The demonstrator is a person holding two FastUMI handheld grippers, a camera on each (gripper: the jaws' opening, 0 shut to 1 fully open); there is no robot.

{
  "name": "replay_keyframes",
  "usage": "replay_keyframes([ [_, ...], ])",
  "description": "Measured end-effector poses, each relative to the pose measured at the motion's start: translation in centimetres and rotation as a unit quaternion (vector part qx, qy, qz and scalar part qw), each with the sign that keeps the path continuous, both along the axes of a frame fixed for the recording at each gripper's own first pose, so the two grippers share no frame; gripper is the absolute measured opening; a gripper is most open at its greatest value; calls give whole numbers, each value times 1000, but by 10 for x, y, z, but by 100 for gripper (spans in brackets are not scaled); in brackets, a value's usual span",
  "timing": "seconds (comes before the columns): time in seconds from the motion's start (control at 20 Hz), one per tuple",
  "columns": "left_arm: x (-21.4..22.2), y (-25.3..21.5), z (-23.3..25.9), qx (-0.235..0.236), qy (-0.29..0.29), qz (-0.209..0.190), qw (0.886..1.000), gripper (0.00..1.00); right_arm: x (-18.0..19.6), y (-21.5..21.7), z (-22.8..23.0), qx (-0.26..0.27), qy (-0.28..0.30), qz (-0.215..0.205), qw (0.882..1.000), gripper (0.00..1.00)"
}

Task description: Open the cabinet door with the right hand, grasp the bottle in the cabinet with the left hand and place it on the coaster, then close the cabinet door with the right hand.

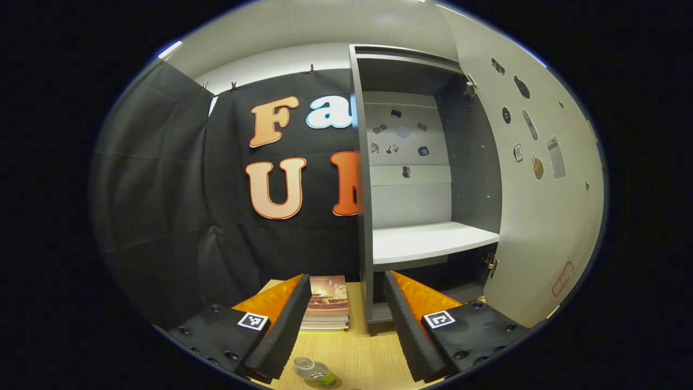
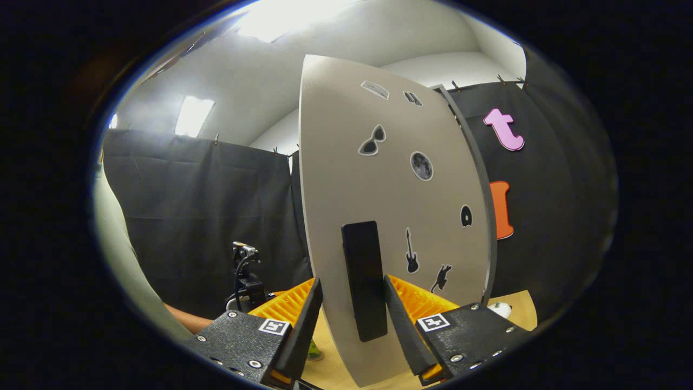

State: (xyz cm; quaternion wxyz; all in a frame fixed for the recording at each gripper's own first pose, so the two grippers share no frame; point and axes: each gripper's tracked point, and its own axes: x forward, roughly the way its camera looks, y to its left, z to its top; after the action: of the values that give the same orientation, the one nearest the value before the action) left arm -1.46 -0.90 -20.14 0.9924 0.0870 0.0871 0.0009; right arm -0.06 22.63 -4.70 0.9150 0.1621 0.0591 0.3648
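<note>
Behind the open cabinet door [image 2: 390,216], black cloth; my right claw [image 2: 349,298] straddles its handle [image 2: 365,281], jaws apart, ready to close; left claw [image 1: 346,303] gapes, bottle [image 1: 314,372] released.

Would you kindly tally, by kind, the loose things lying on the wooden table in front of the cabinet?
Bottle: 1
Stack of books: 1
Total: 2

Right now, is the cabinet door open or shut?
Open: the cabinet door is swung wide, showing the bare shelf inside.
</note>
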Motion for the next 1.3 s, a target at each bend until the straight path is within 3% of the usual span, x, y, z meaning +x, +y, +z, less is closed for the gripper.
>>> replay_keyframes([
  [0.2,0,19,3,1,-5,17,1000,90,8,7,-4,9,21,14,1000,71],
  [0.25,-1,26,1,-3,-3,26,1000,88,16,3,-8,0,20,0,1000,80],
  [0.3,-2,33,-2,-9,-1,34,999,89,25,-4,-11,-10,17,-14,1000,72],
  [0.45,-5,58,1,-15,-5,59,998,89,27,5,-16,-13,28,10,999,76],
  [0.5,-7,66,3,-15,-8,67,998,89,29,6,-19,-21,24,15,999,71],
  [0.55,-10,78,4,-14,-12,76,997,89,29,8,-21,-28,20,20,999,76],
  [0.65,-13,95,3,-12,-13,95,995,87,33,13,-23,-24,23,29,999,76],
  [0.85,-20,120,4,-12,-16,124,992,87,49,27,-22,-9,34,25,999,76],
  [1.3,-17,146,24,1,-36,148,988,89,82,43,-36,-86,1,-28,996,76],
])
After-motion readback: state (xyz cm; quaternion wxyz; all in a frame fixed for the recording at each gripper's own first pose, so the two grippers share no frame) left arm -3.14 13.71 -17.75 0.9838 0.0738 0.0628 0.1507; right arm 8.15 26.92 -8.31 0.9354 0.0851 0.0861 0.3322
